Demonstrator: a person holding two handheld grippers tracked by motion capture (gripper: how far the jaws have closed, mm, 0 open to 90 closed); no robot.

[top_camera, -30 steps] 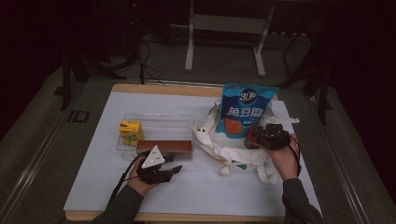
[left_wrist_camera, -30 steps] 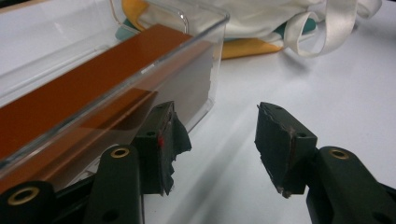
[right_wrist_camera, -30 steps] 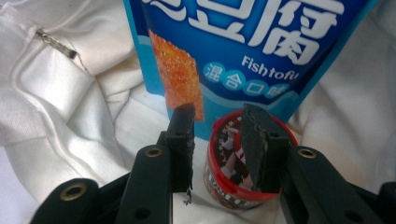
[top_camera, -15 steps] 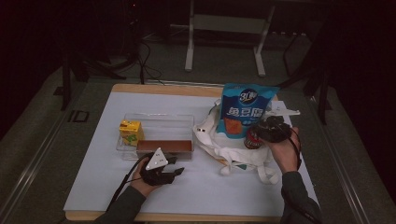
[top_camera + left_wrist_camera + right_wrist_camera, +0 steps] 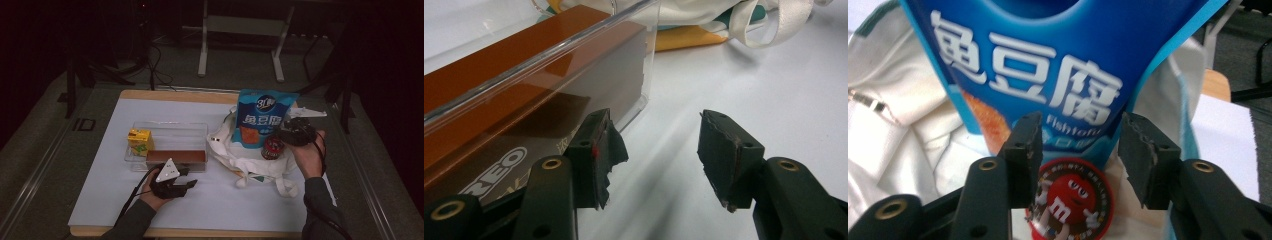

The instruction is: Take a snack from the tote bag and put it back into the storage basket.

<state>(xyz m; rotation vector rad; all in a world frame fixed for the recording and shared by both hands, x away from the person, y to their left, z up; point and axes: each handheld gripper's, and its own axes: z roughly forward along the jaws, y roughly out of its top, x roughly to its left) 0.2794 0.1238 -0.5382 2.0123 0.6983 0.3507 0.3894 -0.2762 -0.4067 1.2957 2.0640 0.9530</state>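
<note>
The right gripper [image 5: 1078, 155], fingers spread and empty, hovered just above a red candy tub [image 5: 1070, 200] standing on a white cloth bag [image 5: 250, 162], against an upright blue snack pouch [image 5: 262, 122]. The left gripper [image 5: 656, 157], also spread and empty, rested on the tabletop [image 5: 100, 190] beside a clear tray [image 5: 170, 131].
</note>
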